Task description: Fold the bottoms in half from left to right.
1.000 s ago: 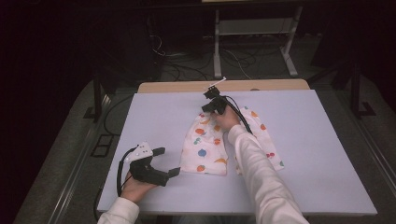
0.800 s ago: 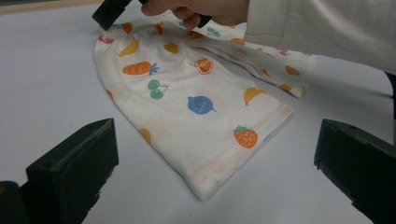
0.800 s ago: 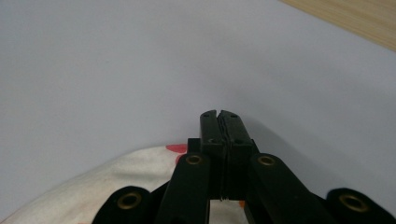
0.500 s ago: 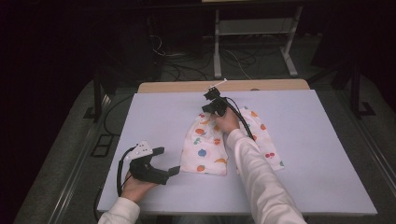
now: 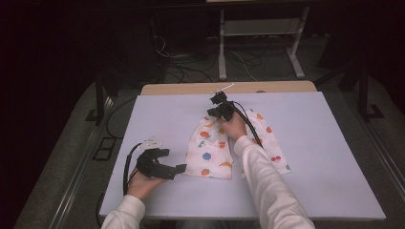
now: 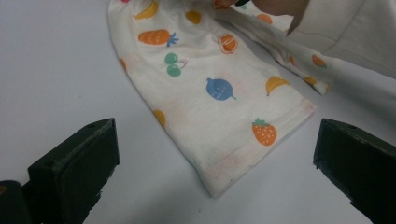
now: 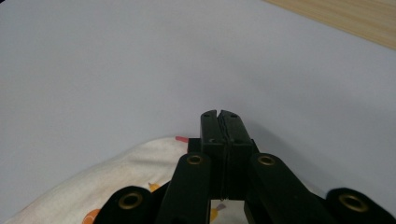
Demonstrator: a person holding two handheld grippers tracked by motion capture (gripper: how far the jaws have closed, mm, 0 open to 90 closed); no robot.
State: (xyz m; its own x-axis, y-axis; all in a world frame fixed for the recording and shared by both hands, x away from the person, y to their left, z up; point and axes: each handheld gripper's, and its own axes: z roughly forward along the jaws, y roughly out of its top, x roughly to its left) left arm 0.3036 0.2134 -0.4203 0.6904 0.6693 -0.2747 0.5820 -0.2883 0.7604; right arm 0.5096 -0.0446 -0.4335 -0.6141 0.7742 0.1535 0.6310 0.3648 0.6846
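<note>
A white cloth (image 5: pixel 210 148) printed with coloured fruit lies folded in the middle of the pale lilac table (image 5: pixel 325 143). My right gripper (image 5: pixel 217 102) is at the cloth's far end. Its jaws are pressed together (image 7: pixel 219 116), and the cloth (image 7: pixel 116 177) rises in a peak to them with a small red tag beside them. My left gripper (image 5: pixel 173 160) rests near the cloth's near left corner, open wide. In the left gripper view its jaws (image 6: pixel 215 130) stand far apart, with the hemmed end of the cloth (image 6: pixel 210 93) lying just ahead on the table.
A wooden strip (image 5: pixel 191 89) runs along the table's far edge. The person's white sleeve (image 5: pixel 262 176) crosses the right half of the cloth. Cables and metal stand legs (image 5: pixel 222 47) lie on the dark floor beyond.
</note>
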